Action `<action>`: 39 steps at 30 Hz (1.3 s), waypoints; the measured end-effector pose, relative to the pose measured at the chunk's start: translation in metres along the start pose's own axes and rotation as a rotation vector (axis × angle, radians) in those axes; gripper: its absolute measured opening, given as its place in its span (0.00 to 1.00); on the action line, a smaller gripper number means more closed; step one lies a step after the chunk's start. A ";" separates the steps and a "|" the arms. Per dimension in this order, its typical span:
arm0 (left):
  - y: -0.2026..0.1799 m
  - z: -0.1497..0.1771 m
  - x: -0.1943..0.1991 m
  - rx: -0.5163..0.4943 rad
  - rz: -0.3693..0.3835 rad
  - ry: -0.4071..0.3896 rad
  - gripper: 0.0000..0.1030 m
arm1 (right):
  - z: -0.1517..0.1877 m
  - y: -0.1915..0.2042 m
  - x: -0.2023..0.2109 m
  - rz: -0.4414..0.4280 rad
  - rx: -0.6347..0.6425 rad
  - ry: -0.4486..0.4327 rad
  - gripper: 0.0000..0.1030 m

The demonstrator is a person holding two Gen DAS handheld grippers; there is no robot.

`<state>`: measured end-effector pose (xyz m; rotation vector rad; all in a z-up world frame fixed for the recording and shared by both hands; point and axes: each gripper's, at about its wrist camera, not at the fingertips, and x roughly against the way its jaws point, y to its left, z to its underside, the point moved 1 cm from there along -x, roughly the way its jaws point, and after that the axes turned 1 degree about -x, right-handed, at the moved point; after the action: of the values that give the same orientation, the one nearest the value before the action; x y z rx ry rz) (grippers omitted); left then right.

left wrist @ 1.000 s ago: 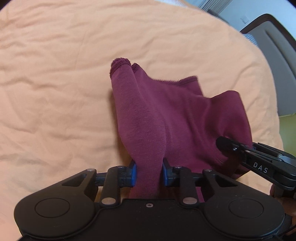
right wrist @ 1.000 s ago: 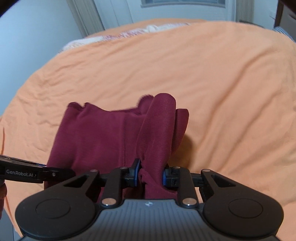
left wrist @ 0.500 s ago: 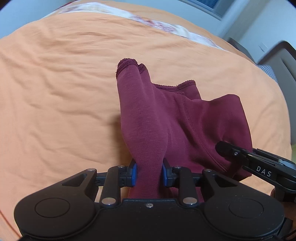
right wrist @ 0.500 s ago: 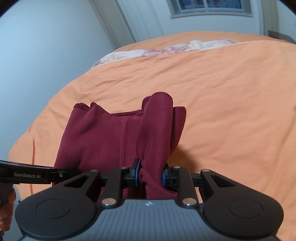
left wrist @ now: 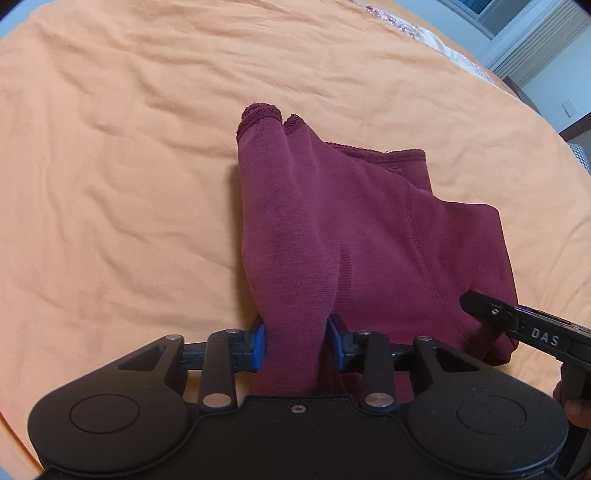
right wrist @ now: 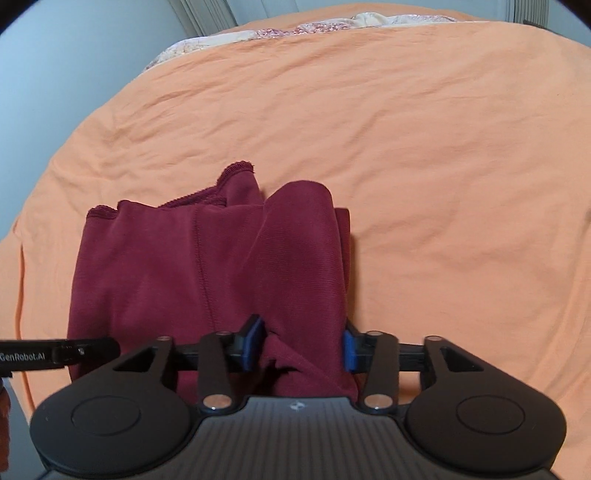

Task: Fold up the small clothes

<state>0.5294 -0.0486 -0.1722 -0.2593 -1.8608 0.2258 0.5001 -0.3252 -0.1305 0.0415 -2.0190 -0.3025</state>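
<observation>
A maroon knit garment (left wrist: 369, 240) lies bunched on the orange bed cover (left wrist: 129, 184), its hemmed edge pointing away from me. My left gripper (left wrist: 296, 347) is shut on a gathered fold at the garment's near left corner. The right gripper's black finger (left wrist: 498, 314) reaches in at the garment's right side. In the right wrist view the garment (right wrist: 166, 277) sags onto the cover (right wrist: 443, 184). My right gripper (right wrist: 301, 347) stands open, its blue pads apart with loose cloth lying between them. The left gripper's finger (right wrist: 74, 352) shows at the left edge.
A floral pillow or sheet (right wrist: 314, 27) lies at the bed's far end below a pale wall (right wrist: 55, 74). Dark furniture (left wrist: 576, 125) stands beyond the bed's right side. A hand (left wrist: 576, 410) holds the right gripper. Bare orange cover spreads around the garment.
Both grippers have lowered the garment toward the bed. The right gripper's pads have spread apart and the cloth between them has gone slack. The left gripper still pinches its fold.
</observation>
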 end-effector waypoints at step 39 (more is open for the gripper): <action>-0.055 0.098 0.157 0.005 -0.187 -0.384 0.99 | 0.057 0.012 0.184 -0.098 0.115 -0.430 1.00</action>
<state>0.3860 -0.0583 -0.0421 -0.0369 -2.2490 0.1593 0.3676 -0.3327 0.0099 0.1597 -2.4652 -0.2726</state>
